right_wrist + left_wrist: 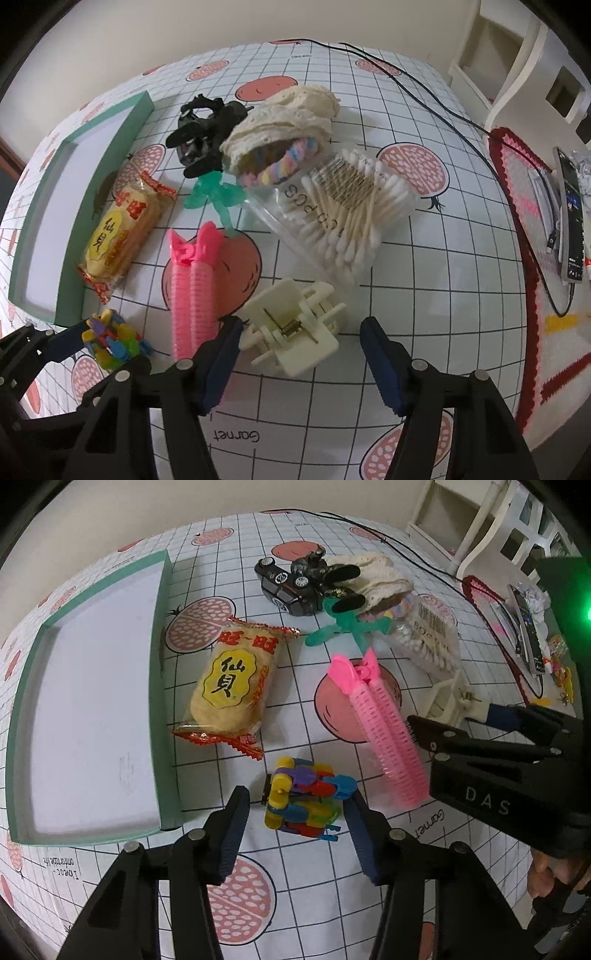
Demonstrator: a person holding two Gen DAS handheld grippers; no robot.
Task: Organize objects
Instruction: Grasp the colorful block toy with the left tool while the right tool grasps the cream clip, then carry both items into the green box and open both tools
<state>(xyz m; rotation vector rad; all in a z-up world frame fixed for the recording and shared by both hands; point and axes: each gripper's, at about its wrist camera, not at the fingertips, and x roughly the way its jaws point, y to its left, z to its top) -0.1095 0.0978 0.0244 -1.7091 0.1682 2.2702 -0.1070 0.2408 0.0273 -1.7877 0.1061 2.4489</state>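
Your right hand (554, 878) shows only as fingertips at the frame edge in the left view; the rest of you is cut off. The black toy car (291, 587) is half hidden behind a black hair clip (201, 136), and you can't tell where one ends in the right view. A cream knit cloth (284, 118) covers most of a pastel scrunchie (280, 168); only its rim peeks out. The clear bag of cotton swabs (354, 210) has print too warped to read. Far right, a phone (570, 218) and small clutter sit blurred on a red-edged mat (532, 236). The green box lid (162, 686) w/ white inside holds nothing. Your left gripper (295, 808) straddles the multicolour block toy (303, 801): jaws partly spread, right pad at the toy's edge, left pad apart from it, so no pinch. Your right gripper (301, 332) has jaws spread wide around the cream claw clip (291, 328), pads not pressing it. Between the two toys lies a pink hair roller clip (192, 291); a rice cracker packet (232, 686) lies just beside the lid, and a green plastic piece (343, 627) sits near the car. All rest on the fruit-print tablecloth (424, 295).
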